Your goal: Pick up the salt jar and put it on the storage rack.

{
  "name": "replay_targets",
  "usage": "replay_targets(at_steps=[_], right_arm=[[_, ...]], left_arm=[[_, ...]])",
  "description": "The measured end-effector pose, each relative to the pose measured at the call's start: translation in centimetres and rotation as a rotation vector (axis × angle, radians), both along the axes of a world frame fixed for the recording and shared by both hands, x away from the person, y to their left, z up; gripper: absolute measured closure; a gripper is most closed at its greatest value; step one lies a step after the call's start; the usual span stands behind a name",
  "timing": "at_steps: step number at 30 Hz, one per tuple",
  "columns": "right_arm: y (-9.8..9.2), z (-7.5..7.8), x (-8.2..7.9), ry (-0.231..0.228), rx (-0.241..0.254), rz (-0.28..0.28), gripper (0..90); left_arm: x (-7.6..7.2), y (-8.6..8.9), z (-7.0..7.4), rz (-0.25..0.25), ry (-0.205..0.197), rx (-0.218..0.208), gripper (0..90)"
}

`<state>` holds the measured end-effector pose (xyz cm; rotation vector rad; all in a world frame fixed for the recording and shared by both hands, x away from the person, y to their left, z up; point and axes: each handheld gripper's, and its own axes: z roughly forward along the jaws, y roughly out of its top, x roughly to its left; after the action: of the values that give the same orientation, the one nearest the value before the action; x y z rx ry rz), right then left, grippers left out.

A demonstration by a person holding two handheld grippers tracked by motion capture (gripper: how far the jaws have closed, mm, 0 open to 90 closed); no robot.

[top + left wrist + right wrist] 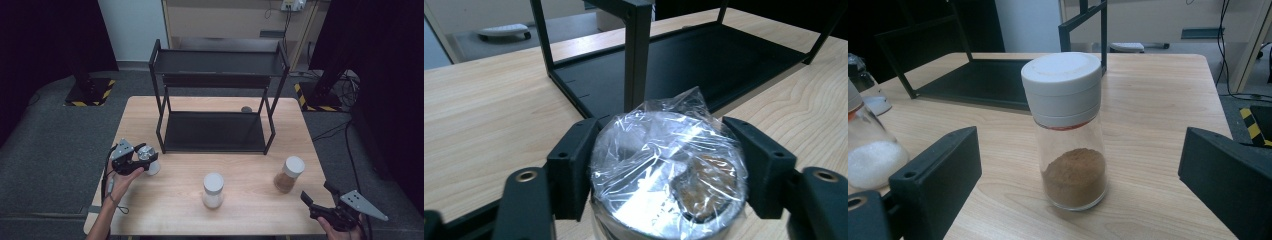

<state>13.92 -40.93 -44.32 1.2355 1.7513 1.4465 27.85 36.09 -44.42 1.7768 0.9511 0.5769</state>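
Note:
My left gripper (144,159) is shut on a jar with a shiny plastic-wrapped lid (147,153) near the table's left edge, just in front of the black rack's left leg. In the left gripper view the jaws press both sides of the wrapped lid (667,172). My right gripper (317,196) is open at the front right corner, a little short of a glass jar of brown powder with a white cap (289,174). In the right gripper view that brown-powder jar (1068,130) stands upright between and beyond the spread jaws, untouched.
A black two-tier metal rack (217,95) stands at the back middle of the wooden table (165,210). A white-capped jar of white grains (213,190) stands at front centre, and that white-grain jar (865,145) appears at the left of the right gripper view.

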Motion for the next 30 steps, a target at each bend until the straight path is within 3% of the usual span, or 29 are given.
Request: replay_targets(at_steps=[5, 16, 30], right_arm=[[0.0, 0.0, 0.0, 0.000, -0.001, 0.000, 4.0], [0.0, 0.0, 0.0, 0.000, -0.002, 0.004, 4.0], [0.0, 0.0, 0.1, 0.005, -0.001, 0.005, 3.9]], left_arm=[[-0.2, -0.1, 0.1, 0.001, -0.002, 0.003, 33.5], [-0.3, -0.4, 0.6, -0.050, -0.006, 0.010, 33.7], [1.0, -1.8, 2.4, -0.207, -0.014, 0.013, 33.8]])
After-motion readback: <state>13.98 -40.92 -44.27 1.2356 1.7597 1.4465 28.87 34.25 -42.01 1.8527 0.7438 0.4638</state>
